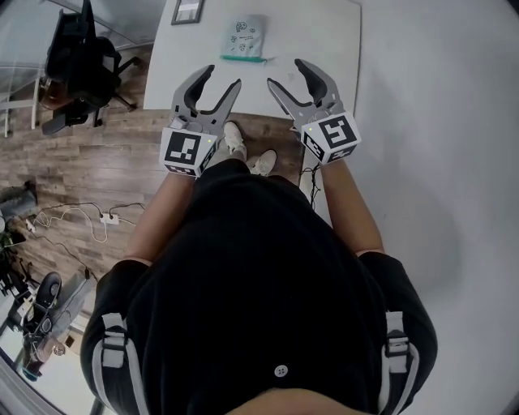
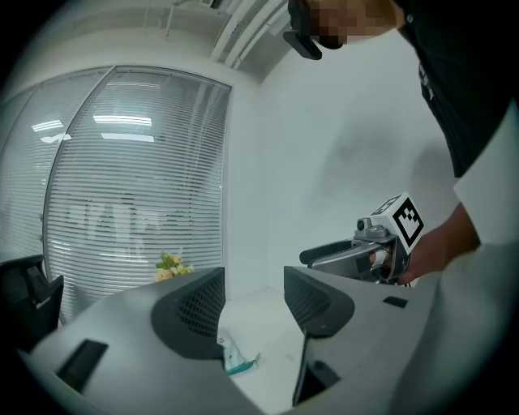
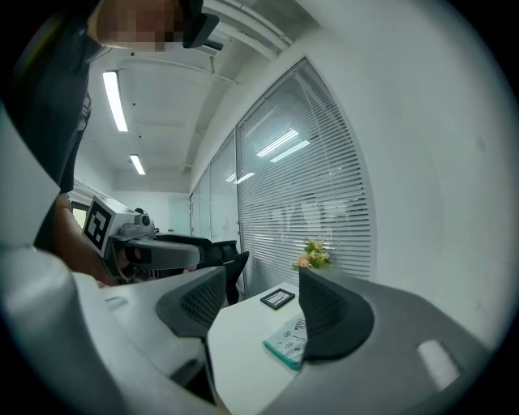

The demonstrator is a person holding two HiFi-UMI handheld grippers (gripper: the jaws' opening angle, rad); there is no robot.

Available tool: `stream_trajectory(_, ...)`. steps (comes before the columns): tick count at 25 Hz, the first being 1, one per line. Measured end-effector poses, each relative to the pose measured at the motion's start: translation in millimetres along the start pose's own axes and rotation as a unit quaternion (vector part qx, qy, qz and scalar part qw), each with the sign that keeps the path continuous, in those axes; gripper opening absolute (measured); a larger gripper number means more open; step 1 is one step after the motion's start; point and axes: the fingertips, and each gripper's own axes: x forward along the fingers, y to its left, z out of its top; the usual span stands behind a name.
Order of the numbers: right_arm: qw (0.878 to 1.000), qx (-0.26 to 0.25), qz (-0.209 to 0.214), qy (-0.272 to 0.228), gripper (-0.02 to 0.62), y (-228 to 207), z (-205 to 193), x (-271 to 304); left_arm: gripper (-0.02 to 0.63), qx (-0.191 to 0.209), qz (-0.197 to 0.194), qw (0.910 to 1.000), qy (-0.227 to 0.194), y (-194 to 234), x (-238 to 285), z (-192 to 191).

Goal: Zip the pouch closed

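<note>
A pale mint pouch [image 1: 244, 37] with small drawings and a teal zipper band along its near edge lies flat on the white table [image 1: 316, 40]. It also shows in the left gripper view, pouch [image 2: 235, 354], and in the right gripper view, pouch [image 3: 289, 342]. My left gripper [image 1: 220, 78] hovers over the table's near edge, just short of the pouch and to its left, jaws open and empty. My right gripper [image 1: 285, 73] hangs level with it on the pouch's right, also open with nothing between the fingers. Neither touches the pouch.
A dark picture frame [image 1: 188, 11] lies at the table's far left. A black office chair [image 1: 81, 57] stands on the wood floor to the left, with cables and a power strip [image 1: 107, 217] further down. Blinds and flowers [image 3: 312, 254] lie beyond the table.
</note>
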Motion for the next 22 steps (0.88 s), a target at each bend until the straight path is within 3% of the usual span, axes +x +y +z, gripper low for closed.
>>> stream_trajectory(6,1.0,-0.011,-0.011,0.009,0.278,-23,8,34,0.232,-0.002,-0.016,0.9998,-0.006,30,33,6)
stream_trajectory(22,0.997,0.001,-0.04,0.064,0.278,-68,-32,114,0.229,-0.029,-0.051,0.9976,0.037,99,83,-43)
